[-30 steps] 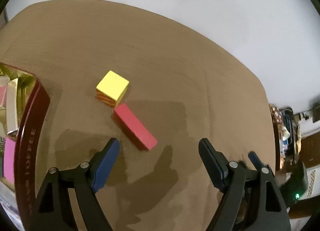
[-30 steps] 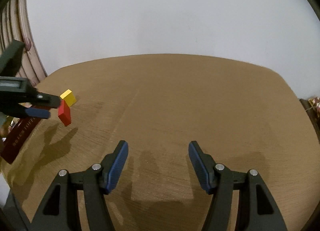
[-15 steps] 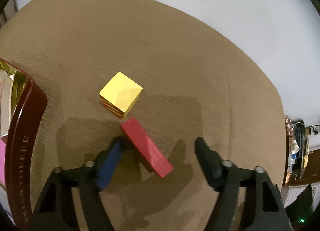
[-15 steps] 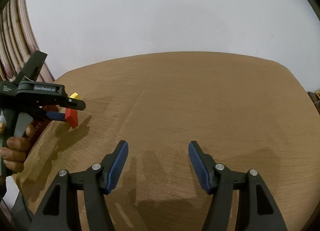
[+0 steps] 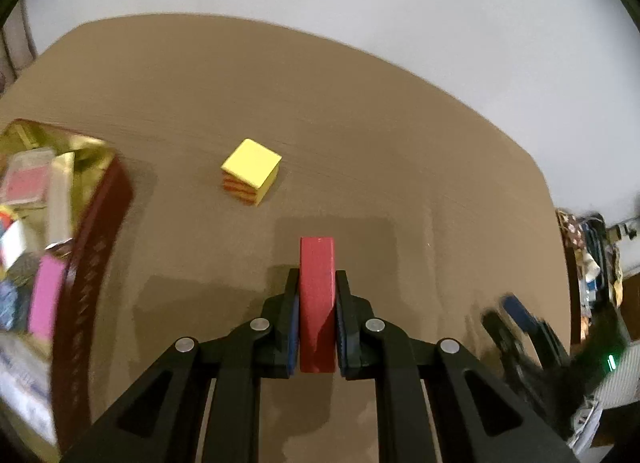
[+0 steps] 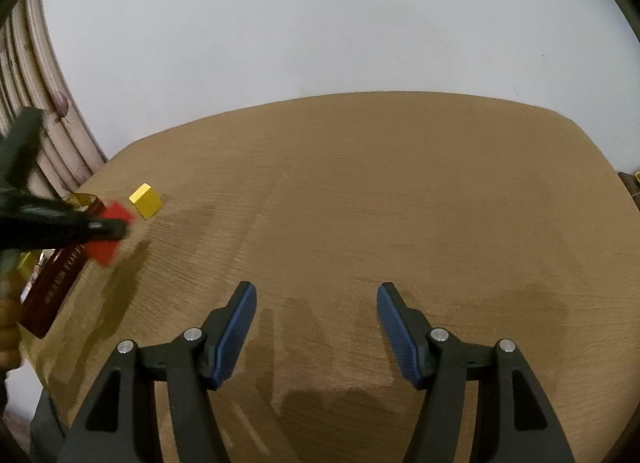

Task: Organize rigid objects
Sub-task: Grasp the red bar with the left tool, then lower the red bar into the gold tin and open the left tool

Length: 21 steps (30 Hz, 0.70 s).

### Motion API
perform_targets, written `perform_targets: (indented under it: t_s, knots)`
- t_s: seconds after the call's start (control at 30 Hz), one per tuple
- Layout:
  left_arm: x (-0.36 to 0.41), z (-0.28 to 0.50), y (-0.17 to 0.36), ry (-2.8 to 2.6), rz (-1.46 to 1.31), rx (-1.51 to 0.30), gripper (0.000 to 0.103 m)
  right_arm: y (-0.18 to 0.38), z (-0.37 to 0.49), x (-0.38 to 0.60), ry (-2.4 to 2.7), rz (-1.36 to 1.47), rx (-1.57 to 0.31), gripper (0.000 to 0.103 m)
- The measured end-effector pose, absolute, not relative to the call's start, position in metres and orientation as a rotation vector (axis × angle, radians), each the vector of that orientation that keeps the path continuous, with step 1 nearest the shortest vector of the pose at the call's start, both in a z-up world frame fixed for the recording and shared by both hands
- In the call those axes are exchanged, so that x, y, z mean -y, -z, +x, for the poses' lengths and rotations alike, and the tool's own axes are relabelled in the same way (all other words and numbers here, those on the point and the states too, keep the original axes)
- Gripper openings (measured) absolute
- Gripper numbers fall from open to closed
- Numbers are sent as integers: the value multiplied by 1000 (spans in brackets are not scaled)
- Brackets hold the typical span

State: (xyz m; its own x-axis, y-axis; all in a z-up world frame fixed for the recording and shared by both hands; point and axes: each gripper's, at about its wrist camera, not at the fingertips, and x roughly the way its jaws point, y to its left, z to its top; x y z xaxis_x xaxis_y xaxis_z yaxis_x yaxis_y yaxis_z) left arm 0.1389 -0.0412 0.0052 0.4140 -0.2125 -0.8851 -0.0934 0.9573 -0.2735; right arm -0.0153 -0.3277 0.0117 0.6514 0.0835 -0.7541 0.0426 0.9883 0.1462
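Observation:
My left gripper [image 5: 317,283] is shut on a red block [image 5: 317,295] and holds it above the brown table [image 5: 360,123]. The block also shows in the right wrist view [image 6: 106,247], held in the blurred left gripper [image 6: 108,229] at the far left. A yellow cube [image 5: 251,171] with red-striped sides sits on the table ahead and left of the red block; it also shows in the right wrist view [image 6: 145,201]. My right gripper [image 6: 316,319] is open and empty over the table's middle front.
A dark red tin [image 5: 98,231] with a gold inside stands at the left edge of the table and holds several blocks, one pink [image 5: 44,299]. It shows in the right wrist view [image 6: 56,283] too. A white wall lies behind the table.
My left gripper has closed on the red block and lifted it off the table. The view has swung, so the tin shows more. The right gripper has stayed open and nearly still.

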Motion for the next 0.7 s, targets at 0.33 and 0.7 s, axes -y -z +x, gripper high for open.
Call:
perform_targets:
  t_s: [0.33, 0.7]
  knots:
    - [-48, 63, -66, -31, -314, -1095, 12, -4, -10, 316, 0, 101, -901, 64]
    - [-168, 41, -75, -236, -53, -1142, 12, 3, -1, 299, 30, 32, -927, 64]
